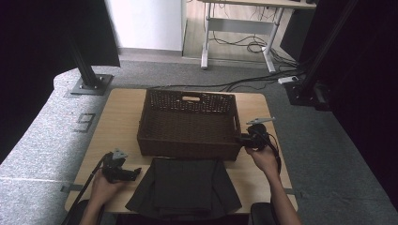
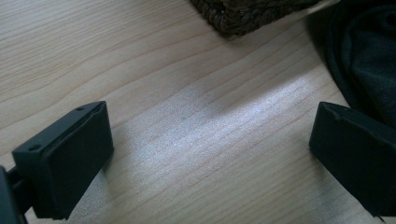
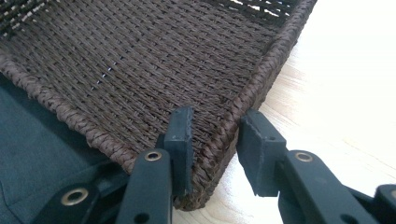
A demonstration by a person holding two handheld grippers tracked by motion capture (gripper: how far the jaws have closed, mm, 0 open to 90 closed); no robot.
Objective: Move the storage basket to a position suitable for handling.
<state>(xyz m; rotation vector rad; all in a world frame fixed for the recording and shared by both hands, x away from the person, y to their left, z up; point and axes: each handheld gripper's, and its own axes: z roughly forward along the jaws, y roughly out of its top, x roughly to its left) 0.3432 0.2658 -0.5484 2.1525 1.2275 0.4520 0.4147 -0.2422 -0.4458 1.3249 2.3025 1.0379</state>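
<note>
A dark brown woven basket (image 1: pixel 187 149) stands in the middle of the wooden table (image 1: pixel 117 117), with nothing in it. A folded dark cloth (image 1: pixel 183 185) lies in front of it at the near edge. My right gripper (image 1: pixel 241 139) sits at the basket's near right corner. In the right gripper view its jaws (image 3: pixel 215 119) straddle the basket wall (image 3: pixel 140 60), one inside and one outside, shut on it. My left gripper (image 1: pixel 133 174) rests low over bare wood left of the cloth. Its jaws (image 2: pixel 210 154) stand wide open with nothing between them, the cloth's edge (image 2: pixel 369 51) beside one jaw.
Grey carpet surrounds the table. Black stand posts on base plates (image 1: pixel 89 84) rise at the far left and far right. A desk frame with loose cables (image 1: pixel 253 47) stands beyond. Bare wood lies left and right of the basket.
</note>
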